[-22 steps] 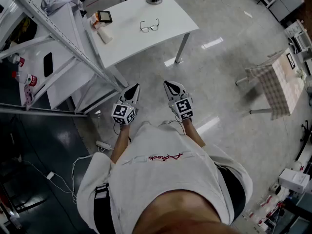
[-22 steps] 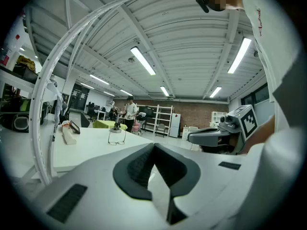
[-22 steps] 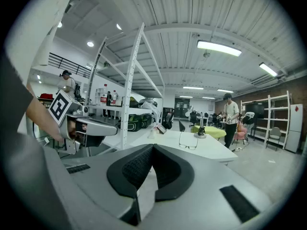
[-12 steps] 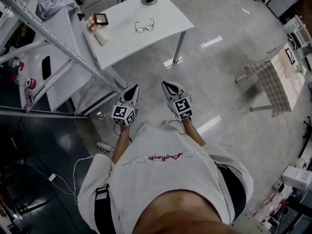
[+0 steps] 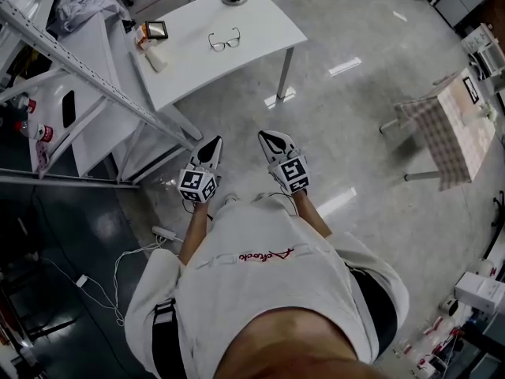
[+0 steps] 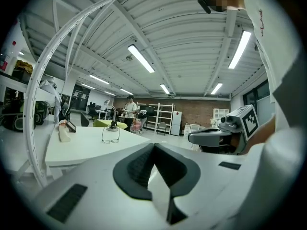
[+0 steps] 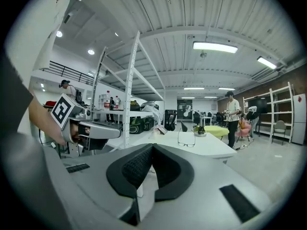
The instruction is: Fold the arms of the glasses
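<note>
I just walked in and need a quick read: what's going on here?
A person stands on the floor holding the left gripper and right gripper close in front of the body. Both have their jaws shut on nothing. The glasses sit on the white table ahead, well apart from both grippers. Their arms look unfolded, so the folding has not started.

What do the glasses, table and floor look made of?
Glasses: thin dark frame, metal or plastic, too small to tell; clear lenses. Table: matte white top, likely laminate. Floor: glossy grey, perhaps polished concrete or epoxy; it mirrors ceiling lights.
</note>
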Motion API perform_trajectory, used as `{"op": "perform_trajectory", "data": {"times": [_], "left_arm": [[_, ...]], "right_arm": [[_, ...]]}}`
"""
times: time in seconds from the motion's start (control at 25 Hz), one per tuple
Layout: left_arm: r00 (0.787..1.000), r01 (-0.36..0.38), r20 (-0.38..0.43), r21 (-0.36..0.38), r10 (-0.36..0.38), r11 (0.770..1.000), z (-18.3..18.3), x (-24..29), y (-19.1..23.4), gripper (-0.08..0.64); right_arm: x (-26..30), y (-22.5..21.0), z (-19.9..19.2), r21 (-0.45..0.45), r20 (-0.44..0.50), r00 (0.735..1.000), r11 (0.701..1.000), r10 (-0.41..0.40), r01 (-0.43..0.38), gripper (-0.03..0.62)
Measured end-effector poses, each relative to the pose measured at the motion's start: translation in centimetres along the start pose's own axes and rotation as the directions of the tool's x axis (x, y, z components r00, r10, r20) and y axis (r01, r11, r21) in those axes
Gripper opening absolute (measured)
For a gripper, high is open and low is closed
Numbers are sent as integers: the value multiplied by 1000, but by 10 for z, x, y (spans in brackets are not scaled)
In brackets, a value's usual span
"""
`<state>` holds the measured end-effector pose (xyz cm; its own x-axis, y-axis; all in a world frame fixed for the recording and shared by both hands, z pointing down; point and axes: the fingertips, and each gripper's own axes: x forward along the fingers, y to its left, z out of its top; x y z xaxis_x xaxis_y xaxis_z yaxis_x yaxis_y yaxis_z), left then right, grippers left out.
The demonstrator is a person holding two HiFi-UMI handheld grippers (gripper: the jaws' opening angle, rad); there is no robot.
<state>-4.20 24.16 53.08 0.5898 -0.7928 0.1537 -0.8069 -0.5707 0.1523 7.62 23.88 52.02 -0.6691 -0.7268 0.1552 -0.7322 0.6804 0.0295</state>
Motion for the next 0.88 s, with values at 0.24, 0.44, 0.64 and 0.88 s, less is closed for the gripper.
{"op": "perform_trajectory", "data": {"times": [0.24, 0.44, 0.64, 0.88], "left_arm": [[1000, -4, -8, -13, 4, 1000, -13, 8, -23, 26], [1000, -9, -25, -22, 8, 1000, -22, 17, -30, 26], [999, -26, -23, -28, 25, 999, -22, 27, -26, 26], [999, -41, -28, -40, 40, 998, -20, 47, -5, 26]], "right_arm": [[-12, -8, -13, -2, -11, 999, 1000, 31, -31, 31], [-17, -11, -23, 5, -8, 997, 997, 76, -76, 31], [-8, -22, -27, 13, -17, 996, 996, 89, -89, 31], [21, -38, -24, 7, -21, 994, 994, 106, -106, 31]]}}
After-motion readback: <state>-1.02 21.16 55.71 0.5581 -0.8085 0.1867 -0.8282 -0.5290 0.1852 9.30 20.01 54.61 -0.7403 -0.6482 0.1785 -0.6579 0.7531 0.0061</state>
